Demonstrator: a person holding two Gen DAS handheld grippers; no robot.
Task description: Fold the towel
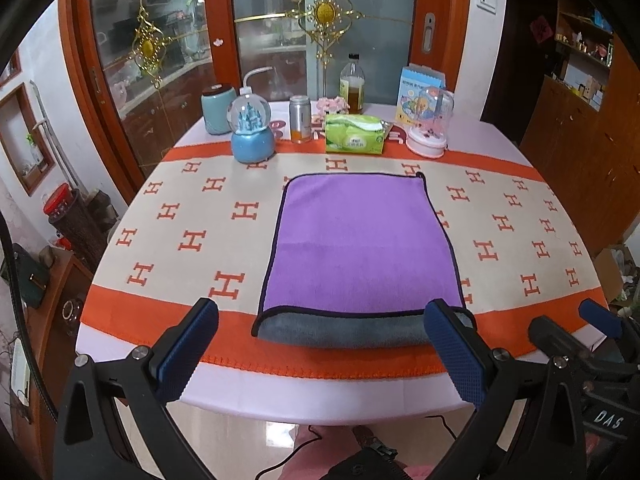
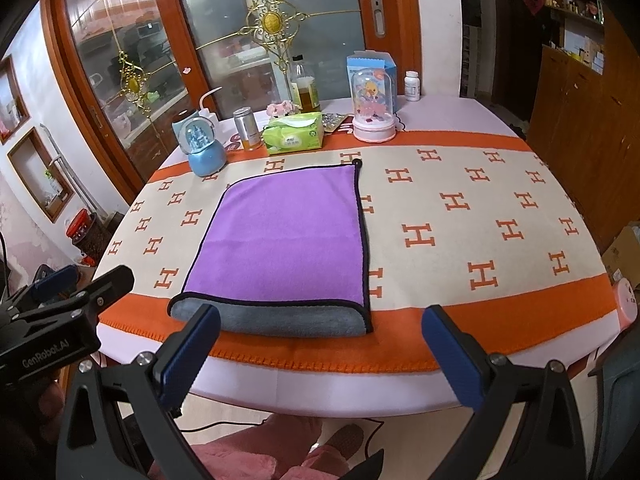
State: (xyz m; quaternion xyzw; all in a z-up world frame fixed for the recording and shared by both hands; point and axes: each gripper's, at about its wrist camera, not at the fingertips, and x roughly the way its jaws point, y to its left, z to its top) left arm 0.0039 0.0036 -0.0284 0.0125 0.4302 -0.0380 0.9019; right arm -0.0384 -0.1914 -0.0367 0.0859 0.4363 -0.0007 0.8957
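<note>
A purple towel (image 1: 356, 240) with a black hem and a grey underside lies folded on the table, its rounded grey fold facing me at the near edge. It also shows in the right wrist view (image 2: 284, 240). My left gripper (image 1: 320, 344) is open and empty, held just in front of the fold, its right finger (image 1: 456, 352) overlapping the towel's near right corner in view. My right gripper (image 2: 320, 348) is open and empty, a little right of the towel, its left finger (image 2: 188, 356) near the fold. Each gripper shows at the edge of the other's view.
An orange and cream H-patterned cloth (image 1: 180, 240) covers the table. Along the far edge stand a snow globe (image 1: 252, 128), a metal can (image 1: 300, 118), a green tissue pack (image 1: 354, 134), a bottle (image 1: 352, 86) and a pink dome ornament (image 1: 430, 124). Glass doors stand behind.
</note>
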